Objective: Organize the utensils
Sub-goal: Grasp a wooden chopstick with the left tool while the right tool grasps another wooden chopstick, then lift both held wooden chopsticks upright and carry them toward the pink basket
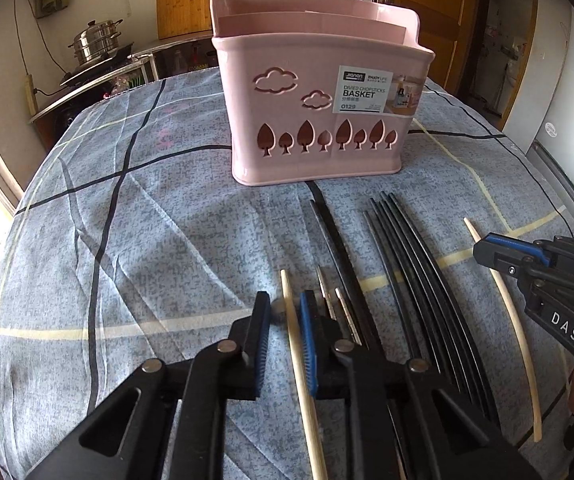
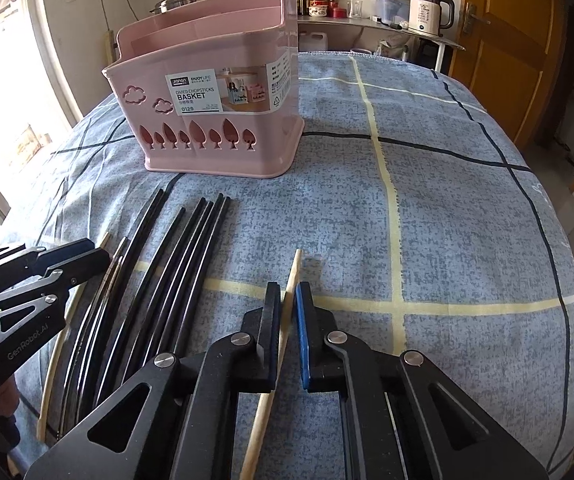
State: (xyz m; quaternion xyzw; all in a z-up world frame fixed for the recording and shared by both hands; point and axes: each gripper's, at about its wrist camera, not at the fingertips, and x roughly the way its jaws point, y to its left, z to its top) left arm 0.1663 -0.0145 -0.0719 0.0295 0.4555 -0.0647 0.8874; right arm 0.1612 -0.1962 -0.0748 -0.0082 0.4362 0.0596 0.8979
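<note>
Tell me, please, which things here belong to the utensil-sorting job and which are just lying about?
Job:
- pink basket
- black chopsticks
- left wooden chopstick, between the left gripper's fingers
- right wooden chopstick, between the right gripper's fingers

Lying about:
- kettle
- steamer pot
- cutting board
- checked cloth

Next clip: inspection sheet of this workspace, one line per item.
Surface: table under blue checked cloth.
Job's things: pink basket, upright, nothing seen inside; black chopsticks in a bundle; two wooden chopsticks, left one, right one.
Clutter: nothing seen.
Grippers: left gripper shut on left wooden chopstick; right gripper shut on right one.
Cables: wall cord.
Surroundings: steamer pot, kettle, door.
</note>
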